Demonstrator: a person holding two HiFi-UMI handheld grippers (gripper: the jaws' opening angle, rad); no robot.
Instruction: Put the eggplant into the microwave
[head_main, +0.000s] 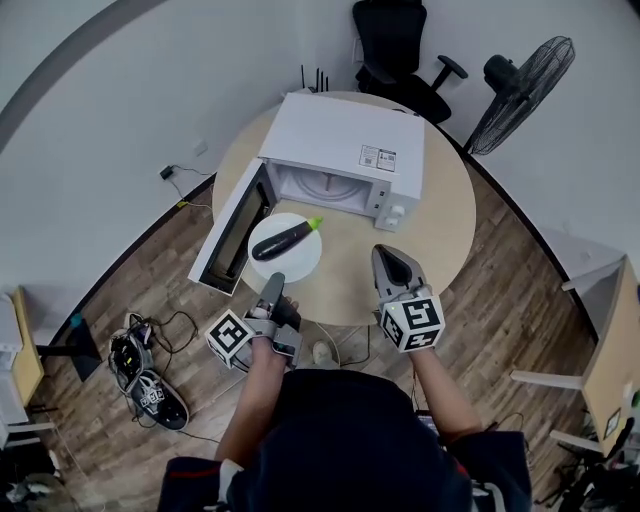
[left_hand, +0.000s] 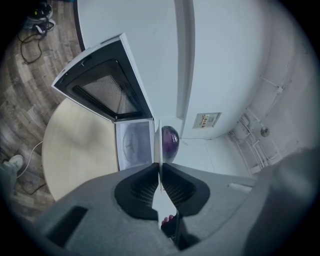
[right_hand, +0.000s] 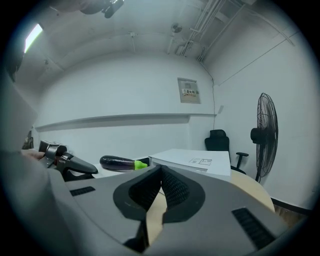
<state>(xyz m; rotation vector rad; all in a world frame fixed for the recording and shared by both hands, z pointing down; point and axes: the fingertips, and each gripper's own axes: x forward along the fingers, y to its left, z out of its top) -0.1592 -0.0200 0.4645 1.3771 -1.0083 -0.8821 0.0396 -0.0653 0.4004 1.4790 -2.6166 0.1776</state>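
Note:
A dark purple eggplant with a green stem lies on a white plate, held just in front of the white microwave. The microwave's door hangs open to the left, and its cavity shows. My left gripper is shut on the plate's near rim. In the left gripper view the plate runs edge-on between the closed pads of that gripper, with the eggplant just beyond. My right gripper hovers to the right of the plate, shut and empty. In the right gripper view its tips meet.
The microwave stands on a round beige table. Behind the table are a black office chair and a standing fan. Shoes and cables lie on the wooden floor at the left. A wooden desk edge is at the right.

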